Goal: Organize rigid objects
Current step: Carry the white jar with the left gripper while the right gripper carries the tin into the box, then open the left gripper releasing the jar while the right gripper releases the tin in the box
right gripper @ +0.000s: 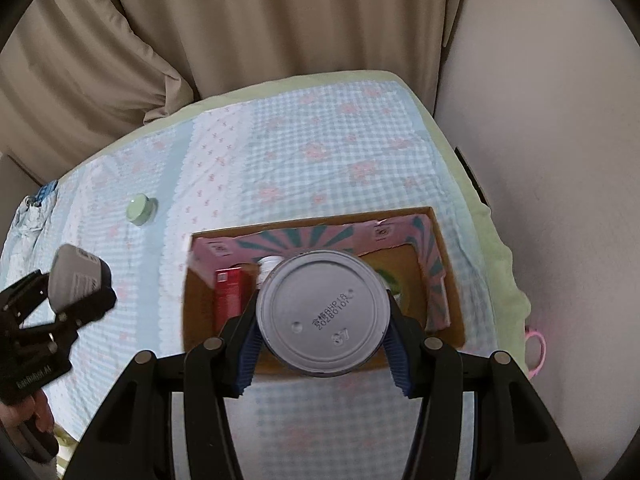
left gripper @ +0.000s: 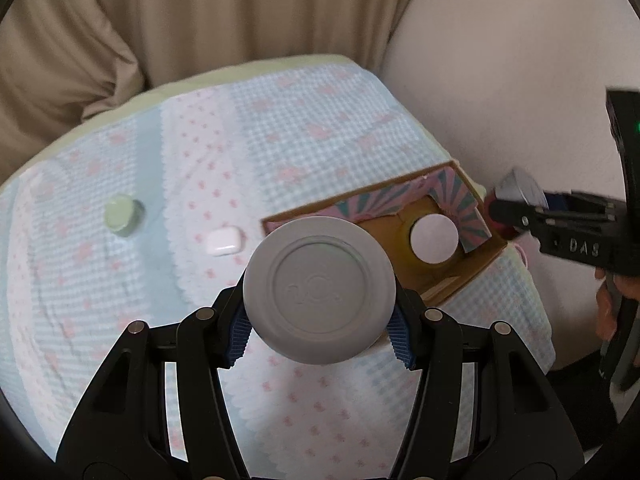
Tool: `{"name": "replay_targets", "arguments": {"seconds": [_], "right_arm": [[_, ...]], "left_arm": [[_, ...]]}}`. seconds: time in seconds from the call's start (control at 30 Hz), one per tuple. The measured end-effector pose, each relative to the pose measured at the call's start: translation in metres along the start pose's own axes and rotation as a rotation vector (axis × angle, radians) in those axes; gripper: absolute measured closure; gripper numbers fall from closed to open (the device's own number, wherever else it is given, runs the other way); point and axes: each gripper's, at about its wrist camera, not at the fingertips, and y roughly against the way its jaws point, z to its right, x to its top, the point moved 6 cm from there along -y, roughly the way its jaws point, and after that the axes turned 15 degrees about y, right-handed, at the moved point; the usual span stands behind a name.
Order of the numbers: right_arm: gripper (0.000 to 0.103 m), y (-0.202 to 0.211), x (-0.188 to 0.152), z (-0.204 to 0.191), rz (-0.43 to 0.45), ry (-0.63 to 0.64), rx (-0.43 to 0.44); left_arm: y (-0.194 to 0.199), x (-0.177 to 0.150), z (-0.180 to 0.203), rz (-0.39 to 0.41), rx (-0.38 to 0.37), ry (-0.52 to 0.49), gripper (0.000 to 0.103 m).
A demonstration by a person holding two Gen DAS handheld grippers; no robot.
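My left gripper is shut on a grey round-lidded jar, held above the bed just left of the cardboard box. My right gripper is shut on a metal can, bottom facing the camera, held over the box. The box holds a red carton, a white-capped bottle and a white round lid. In the left wrist view the right gripper with the can is at the box's right end. A green jar and a white earbud case lie on the bedspread.
The bed has a blue-and-pink checked spread with a green edge. Beige curtains hang behind it and a white wall stands close on the right. A pink object hangs off the bed's right side.
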Motion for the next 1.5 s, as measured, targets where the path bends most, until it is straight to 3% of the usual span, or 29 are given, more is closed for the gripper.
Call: {"name": "replay_targets", "arguments": {"seconds": [0.4,0.67,0.77,0.97,1.0,1.03,1.07,1.13,1.2,1.5], "right_arm": [[0.053,-0.084,0.018,0.028,-0.051,0.088,0.121],[0.053,-0.143,0.021,0.021,-0.039,0.23,0.29],[0.053,-0.153,0.019,0.019,-0.035,0.243,0.362],[0.053,-0.162,0.016,0.016,-0.047,0.232,0.418],[0.053,-0.162,0.016,0.016,-0.049,0.224,0.415],[0.05,-0.163,0.015,0.017,-0.053,0.214,0.409],[0.027,-0.164,0.015,0.018,-0.056,0.207,0.405],[0.0,-0.157,0.018,0.022,-0.024,0.186,0.389],[0.0,-0.148,0.02,0.027,0.015,0.168,0.385],[0.0,-0.128,0.014,0.033,0.019,0.111,0.362]], "left_arm": [[-0.092,-0.015,0.051,-0.112,0.015,-0.066,0.05],[-0.157,-0.046,0.07,-0.192,-0.004,-0.124,0.05],[-0.166,-0.056,0.072,-0.213,-0.003,-0.141,0.05],[-0.171,-0.062,0.073,-0.236,0.006,-0.151,0.049],[-0.171,-0.062,0.074,-0.24,0.006,-0.147,0.033],[-0.169,-0.061,0.074,-0.241,-0.006,-0.141,0.016],[-0.166,-0.06,0.075,-0.233,-0.008,-0.141,0.001],[-0.156,-0.059,0.077,-0.198,-0.013,-0.152,0.0],[-0.15,-0.059,0.076,-0.196,-0.016,-0.152,0.0],[-0.132,-0.071,0.054,-0.218,0.002,-0.081,0.0]]}}
